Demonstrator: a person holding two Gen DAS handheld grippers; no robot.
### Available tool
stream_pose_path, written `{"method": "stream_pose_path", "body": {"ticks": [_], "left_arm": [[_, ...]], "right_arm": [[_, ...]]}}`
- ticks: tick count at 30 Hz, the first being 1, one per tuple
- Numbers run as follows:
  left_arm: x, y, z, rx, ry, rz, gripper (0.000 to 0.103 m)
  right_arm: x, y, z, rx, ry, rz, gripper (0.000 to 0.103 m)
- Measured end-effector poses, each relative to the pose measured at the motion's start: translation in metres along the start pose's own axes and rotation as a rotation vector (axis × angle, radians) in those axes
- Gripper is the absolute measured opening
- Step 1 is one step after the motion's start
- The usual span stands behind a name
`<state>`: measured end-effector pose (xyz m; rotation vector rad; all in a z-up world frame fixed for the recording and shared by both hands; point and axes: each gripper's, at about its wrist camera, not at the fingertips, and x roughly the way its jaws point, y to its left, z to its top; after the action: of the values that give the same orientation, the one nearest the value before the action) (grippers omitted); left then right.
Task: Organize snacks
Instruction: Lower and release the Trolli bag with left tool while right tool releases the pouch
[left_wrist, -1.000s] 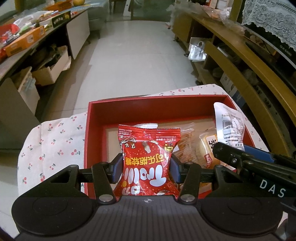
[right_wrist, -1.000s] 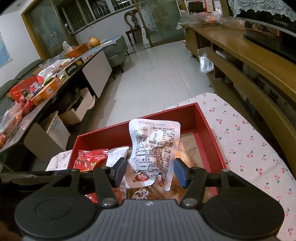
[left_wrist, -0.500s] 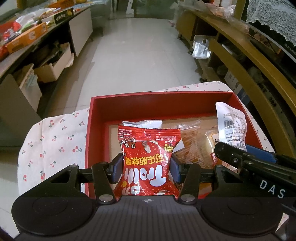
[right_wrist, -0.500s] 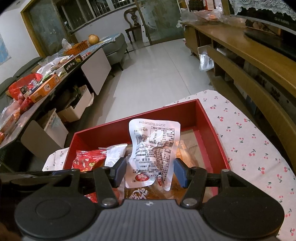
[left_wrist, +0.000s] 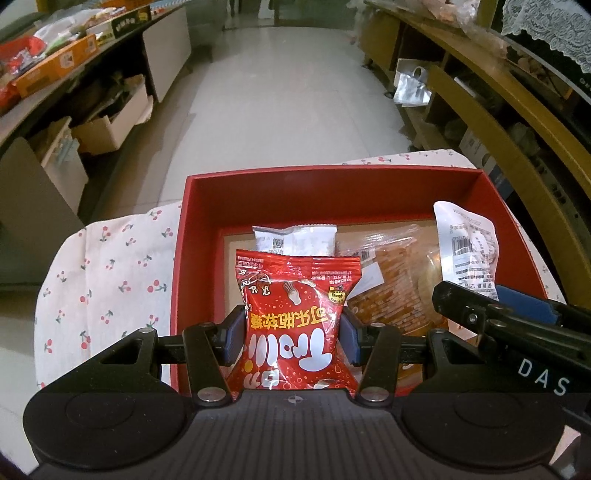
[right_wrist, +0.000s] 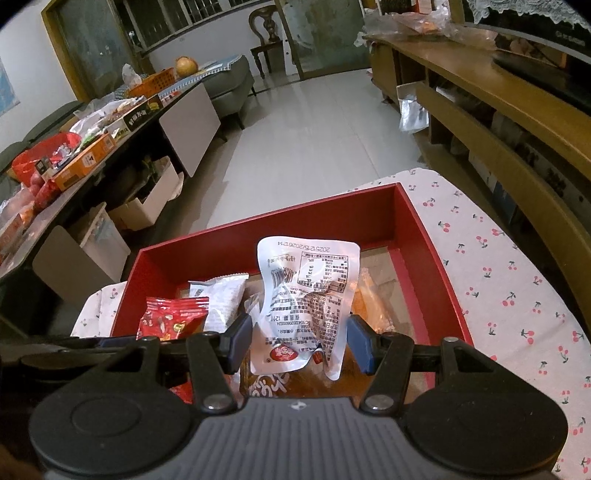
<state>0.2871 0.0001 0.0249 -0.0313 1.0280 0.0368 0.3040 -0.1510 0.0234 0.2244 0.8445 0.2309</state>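
Red tray: a cardboard box (left_wrist: 332, 192) with upright walls, standing on a cherry-print cloth (left_wrist: 110, 266); its far wall runs across both views, its floor is brown.
Left gripper: left gripper (left_wrist: 291, 334), pinching the red gummy packet (left_wrist: 295, 314) by its two side edges, pads pressed in at the packet's lower half.
Red gummy packet, place: held above the near left part of the tray, just inside the left wall; from these views one cannot tell whether its bottom seam touches the floor.
Red gummy packet, axis: long axis runs away from the gripper toward the far wall, crimped top seam leading, print upside down to the camera.
Right gripper: right gripper (right_wrist: 299, 341), clamped on the white printed pouch (right_wrist: 306, 295) near its lower end; the pouch bulges between the pads.
White printed pouch, place: held over the near right half of the tray, above the clear-wrapped snacks (right_wrist: 373, 306) lying on the floor.
White printed pouch, axis: stands nearly upright, long axis pointing up and toward the far wall, label side facing the camera.
Already in tray: a white-grey sachet (left_wrist: 295, 240) lying flat behind the red packet; clear-wrapped brown snacks along the right side.
Deciding relation: each packet lies straight ahead of its own gripper, over the tray floor; free floor lies toward the far wall.
Nearer hand: left for the left wall, right for the right wall.
Judged step: both packets appear ready to be set down; release seems the next requirement.
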Motion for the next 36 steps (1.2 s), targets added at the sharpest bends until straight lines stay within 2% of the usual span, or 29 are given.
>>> {"method": "stream_pose_path", "body": {"ticks": [28,36], "left_arm": [[0.011,-0.001,-0.007,0.015,0.030,0.038,0.062],[0.007,0.001,-0.006,0.011,0.012,0.043,0.070]], "right_arm": [[0.016,0.001,-0.009,-0.028,0.042,-0.034,0.074],[0.017,0.001,-0.009,-0.034,0.044,-0.040,0.075]]}}
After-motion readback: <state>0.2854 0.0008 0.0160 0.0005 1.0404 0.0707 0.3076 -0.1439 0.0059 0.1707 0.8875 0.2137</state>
